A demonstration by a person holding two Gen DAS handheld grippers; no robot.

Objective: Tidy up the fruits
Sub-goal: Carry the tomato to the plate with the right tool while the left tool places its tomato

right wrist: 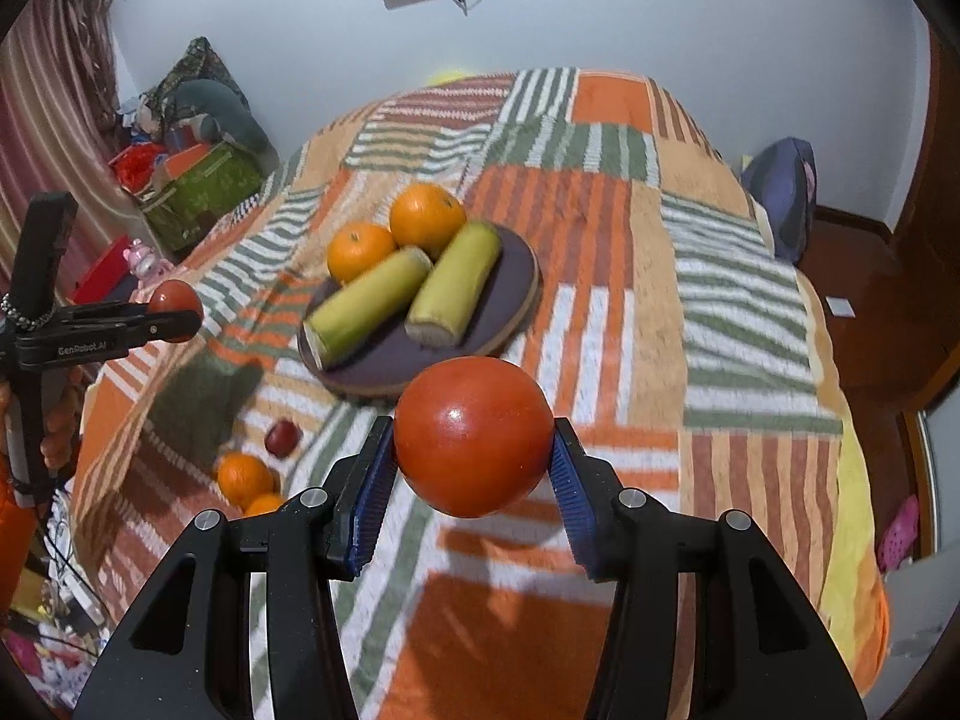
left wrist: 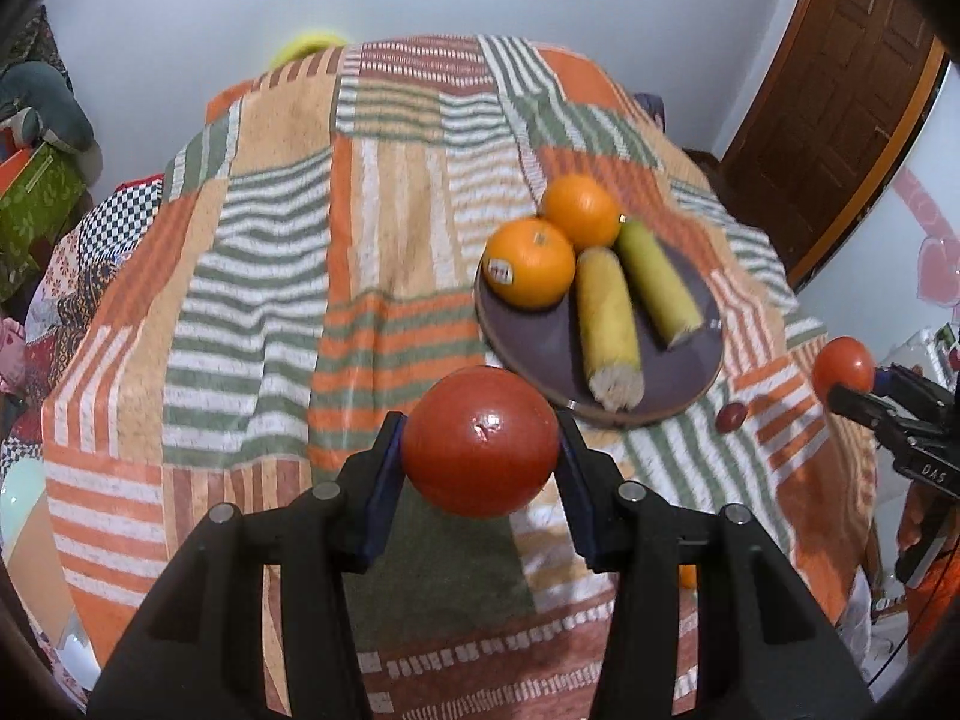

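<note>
While both tongs hover above the striped bedspread point(right wrist: 600, 228), the left tongs point(left wrist: 480, 450) clamp a tomato point(left wrist: 480, 441). The right tongs point(right wrist: 474, 450) grip another tomato point(right wrist: 474, 435), near the plate point(right wrist: 516, 294) holding oranges and sugarcane.

Two red tomatoes: one point(right wrist: 474, 437) at lower centre, one point(right wrist: 174, 299) at far left. Four oranges: two point(right wrist: 427, 217) point(right wrist: 360, 251) on the plate at centre, two point(right wrist: 243, 476) point(right wrist: 264, 505) at lower left. Two sugarcane pieces point(right wrist: 367, 303) point(right wrist: 457, 282) lie on one dark plate point(right wrist: 516, 288). One small dark-red fruit point(right wrist: 283, 437) sits at lower left.
</note>
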